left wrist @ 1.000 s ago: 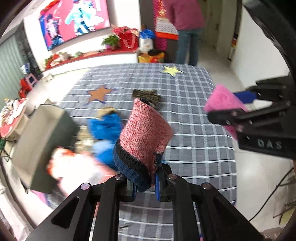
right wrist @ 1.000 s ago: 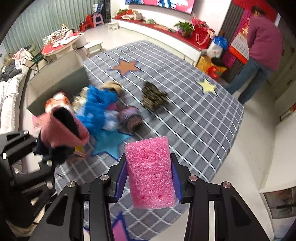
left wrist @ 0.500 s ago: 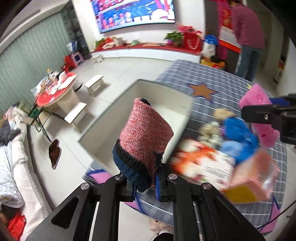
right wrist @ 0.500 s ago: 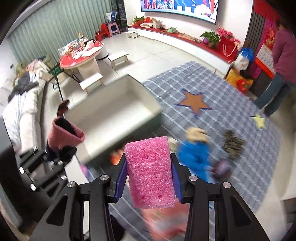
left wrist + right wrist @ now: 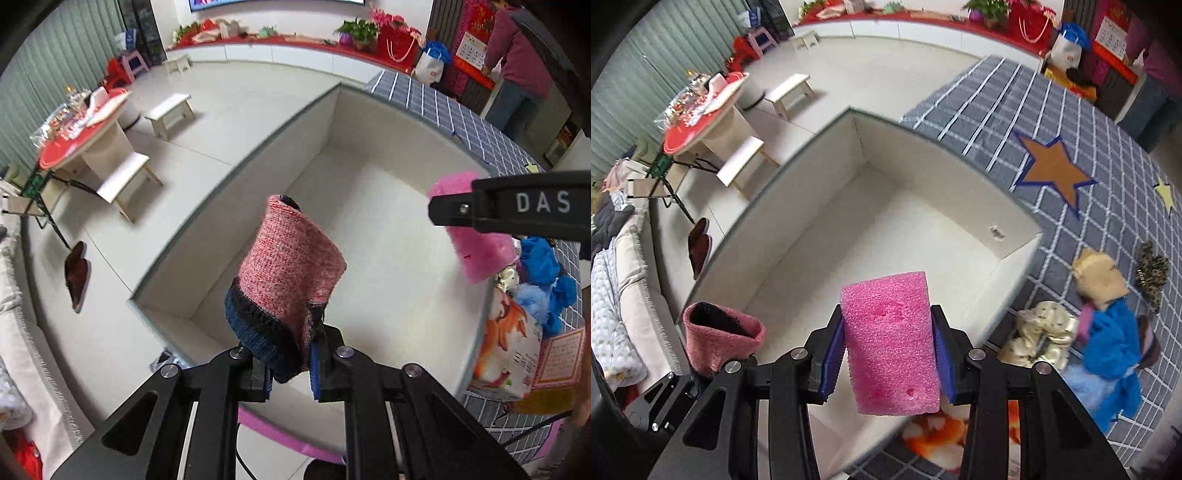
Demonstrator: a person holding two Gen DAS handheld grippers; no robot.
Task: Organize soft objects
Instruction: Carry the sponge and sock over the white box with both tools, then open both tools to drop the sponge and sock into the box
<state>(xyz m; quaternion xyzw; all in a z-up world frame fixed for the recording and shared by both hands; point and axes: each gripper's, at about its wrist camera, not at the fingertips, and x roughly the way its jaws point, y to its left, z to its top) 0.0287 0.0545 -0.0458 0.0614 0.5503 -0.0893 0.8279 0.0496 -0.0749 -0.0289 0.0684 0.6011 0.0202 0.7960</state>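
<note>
The left hand-held gripper (image 5: 290, 373) squeezes a knit sock (image 5: 290, 273) above the box (image 5: 798, 162). The right hand-held gripper (image 5: 890, 363) squeezes a pink sponge (image 5: 891, 343) over it too. The box looks empty. More soft things (image 5: 1108, 332) wait beside the box.

Checked mat (image 5: 1108, 110) carries open bin (image 5: 1015, 206) and soft toys (image 5: 1108, 332) (heaped).

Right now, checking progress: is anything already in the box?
No; the box floor shows bare, and the sponge and sock remain gripped above it.
</note>
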